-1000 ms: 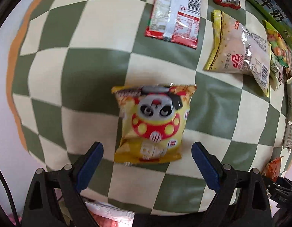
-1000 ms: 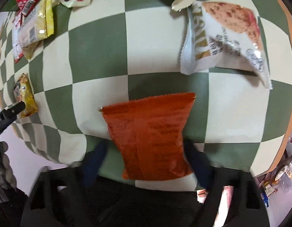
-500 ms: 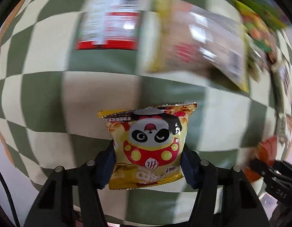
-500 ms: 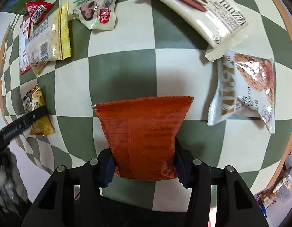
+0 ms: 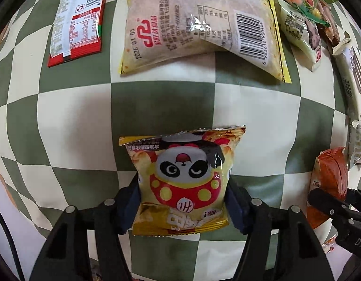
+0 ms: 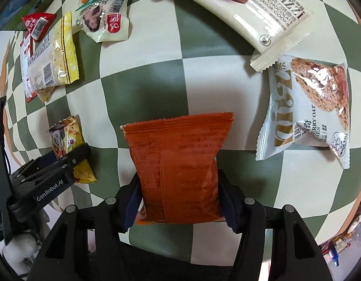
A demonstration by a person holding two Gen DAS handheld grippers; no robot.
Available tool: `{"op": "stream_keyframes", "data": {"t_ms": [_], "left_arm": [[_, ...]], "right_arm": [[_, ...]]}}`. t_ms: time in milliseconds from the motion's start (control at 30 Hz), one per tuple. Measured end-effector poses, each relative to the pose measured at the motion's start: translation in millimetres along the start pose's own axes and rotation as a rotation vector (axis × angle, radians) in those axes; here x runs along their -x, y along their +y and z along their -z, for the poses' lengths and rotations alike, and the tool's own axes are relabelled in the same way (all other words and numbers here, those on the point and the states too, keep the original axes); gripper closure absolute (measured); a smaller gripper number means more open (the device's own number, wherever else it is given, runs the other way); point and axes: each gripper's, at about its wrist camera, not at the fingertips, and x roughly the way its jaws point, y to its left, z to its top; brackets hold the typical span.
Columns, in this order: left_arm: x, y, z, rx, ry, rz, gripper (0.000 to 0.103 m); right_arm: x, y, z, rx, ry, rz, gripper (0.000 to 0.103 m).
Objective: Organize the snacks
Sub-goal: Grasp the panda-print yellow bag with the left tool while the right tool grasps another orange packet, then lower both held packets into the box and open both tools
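Note:
My left gripper (image 5: 182,201) is shut on a yellow panda snack bag (image 5: 182,175) and holds it above the green and cream checkered cloth (image 5: 75,121). My right gripper (image 6: 178,201) is shut on an orange snack bag (image 6: 178,164), also held above the cloth. In the left wrist view the orange bag (image 5: 329,175) shows at the right edge. In the right wrist view the panda bag (image 6: 68,140) shows at the left, between the left gripper's fingers (image 6: 70,159).
A large clear and yellow bag (image 5: 203,28) and a red and white packet (image 5: 77,21) lie ahead of the left gripper. A Franzzz cookie pack (image 6: 246,7), an oat cookie bag (image 6: 306,107) and small packets (image 6: 107,16) lie around the right gripper.
Both grippers closed on their bags, lifted them off the cloth and moved forward toward the row of snacks at the back.

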Motion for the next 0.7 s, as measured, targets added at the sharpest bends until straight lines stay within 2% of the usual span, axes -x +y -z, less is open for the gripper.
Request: {"op": "stream_keyframes", "data": {"t_ms": [67, 167, 200, 267, 467, 700], "left_arm": [[2.2, -9.9, 5.7, 0.001, -0.008, -0.004, 0.040], [22.8, -18.2, 36.7, -0.007, -0.003, 0.000, 0.042], [26.3, -20.1, 38.9, -0.013, -0.007, 0.001, 0.044], [36.2, -18.1, 42.1, -0.019, -0.016, 0.006, 0.046], [65.2, -8.2, 49.9, -0.055, -0.046, 0.040, 0.051], [130.2, 13.5, 50.6, -0.091, -0.126, 0.137, 0.052]], "right_arm": [[0.6, 0.2, -1.1, -0.002, 0.000, 0.003, 0.039], [-3.9, 3.3, -1.9, -0.013, -0.009, 0.007, 0.039], [-6.5, 5.9, 4.9, -0.016, -0.018, 0.012, 0.039], [-6.7, 12.1, 5.9, -0.014, -0.038, 0.032, 0.047], [9.1, 16.5, 19.4, -0.036, -0.084, 0.014, 0.050], [49.9, 38.6, 34.9, -0.054, -0.153, -0.042, 0.050]]}}
